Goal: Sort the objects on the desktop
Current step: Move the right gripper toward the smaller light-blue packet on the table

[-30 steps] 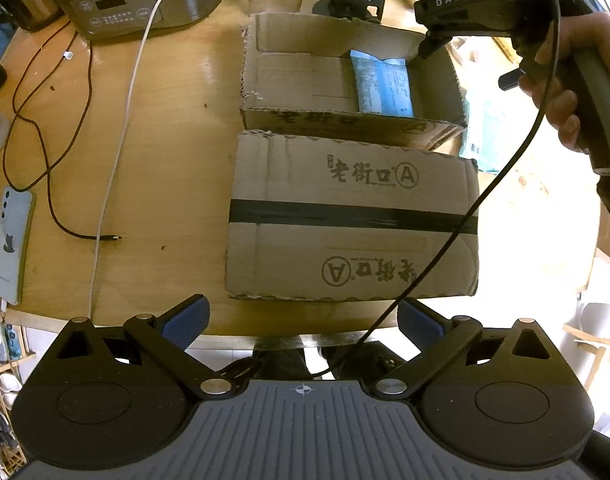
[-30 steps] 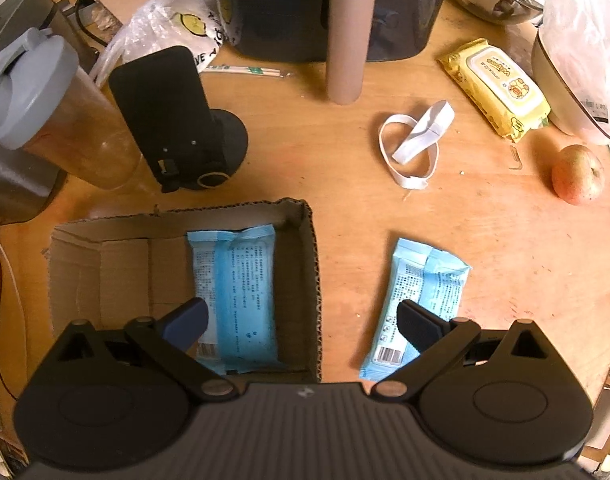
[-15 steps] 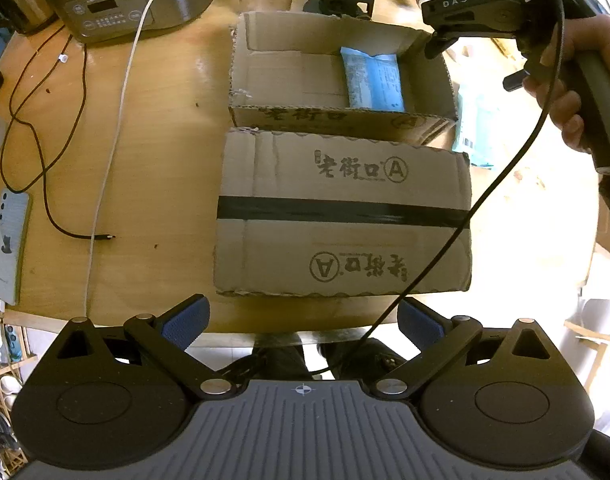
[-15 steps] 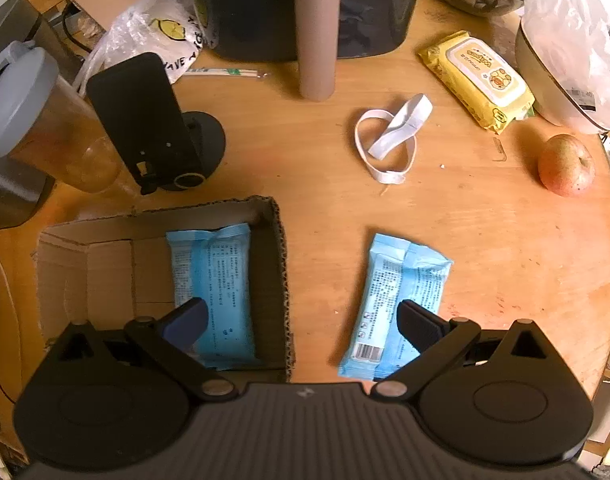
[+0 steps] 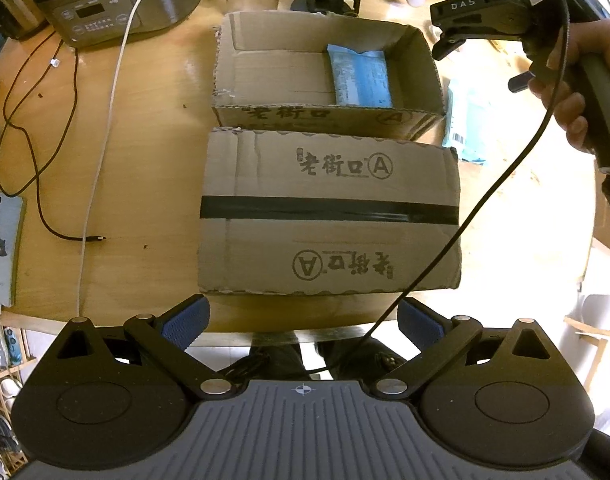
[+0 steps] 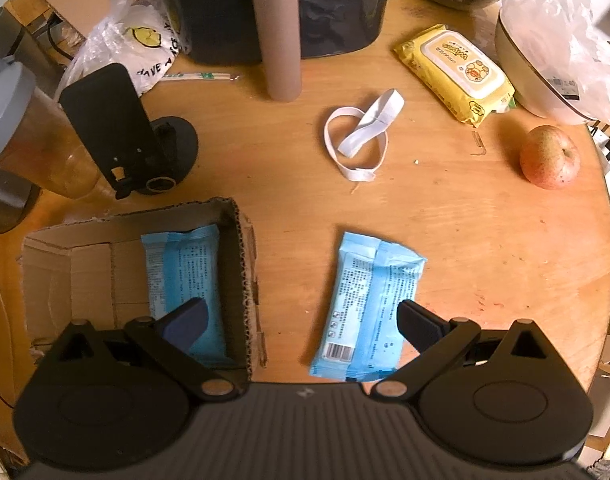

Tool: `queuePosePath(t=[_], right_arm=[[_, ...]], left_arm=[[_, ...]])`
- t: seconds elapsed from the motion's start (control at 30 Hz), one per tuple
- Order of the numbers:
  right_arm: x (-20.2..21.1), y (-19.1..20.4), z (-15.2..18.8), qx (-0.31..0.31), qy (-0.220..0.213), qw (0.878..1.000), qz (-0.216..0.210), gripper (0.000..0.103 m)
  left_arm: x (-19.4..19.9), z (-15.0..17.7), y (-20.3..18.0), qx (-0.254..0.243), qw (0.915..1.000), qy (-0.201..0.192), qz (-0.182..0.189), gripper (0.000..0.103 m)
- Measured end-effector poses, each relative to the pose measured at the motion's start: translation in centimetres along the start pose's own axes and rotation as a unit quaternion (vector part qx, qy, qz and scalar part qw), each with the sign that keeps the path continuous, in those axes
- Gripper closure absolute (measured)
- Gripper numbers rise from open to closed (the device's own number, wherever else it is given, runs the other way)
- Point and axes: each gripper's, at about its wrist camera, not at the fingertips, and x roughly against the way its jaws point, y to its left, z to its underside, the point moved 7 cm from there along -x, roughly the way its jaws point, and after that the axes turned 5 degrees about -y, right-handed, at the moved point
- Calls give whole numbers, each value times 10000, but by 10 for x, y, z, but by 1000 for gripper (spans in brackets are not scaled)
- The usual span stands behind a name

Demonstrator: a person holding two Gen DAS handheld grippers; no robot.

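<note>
Overhead, the right claw (image 6: 299, 316) hangs spread wide, straddling the open brown cardboard box's (image 6: 245, 264) right wall and a pale blue wipes packet (image 6: 365, 304) lying flat on the round wooden counter (image 6: 485, 240). Another blue packet (image 6: 181, 276) lies inside that box. Nearer the counter's edge, the left claw (image 5: 303, 318) gapes empty over a taped shut carton (image 5: 329, 212).

Counted, with the open cardboard box (image 6: 241, 280) as landmark:

- Cardboard boxes: two, the open one and a taped, closed one (image 5: 329, 212) directly before it.
- Blue packets: two, one (image 6: 185, 284) inside the open box, one (image 6: 369, 304) on the table just right of it.
- Yellow wipes packs: one (image 6: 457, 72), far right beyond it.
- Apples: one (image 6: 549, 157), far right.
- White elastic bands: one (image 6: 359, 136), beyond it.
- Phone stands: one (image 6: 125, 132), just behind it.
- Phones: one (image 5: 3, 248), well left.
- Grippers: two, left (image 5: 303, 322) and right (image 6: 301, 320).
</note>
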Motion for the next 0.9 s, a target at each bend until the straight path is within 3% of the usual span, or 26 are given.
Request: queuePosePath(t=[0.9], right_arm=[[-3, -50, -1, -260, -7, 9996, 124, 0]], left_arm=[[-4, -3, -24, -231, 9997, 67, -2, 0]])
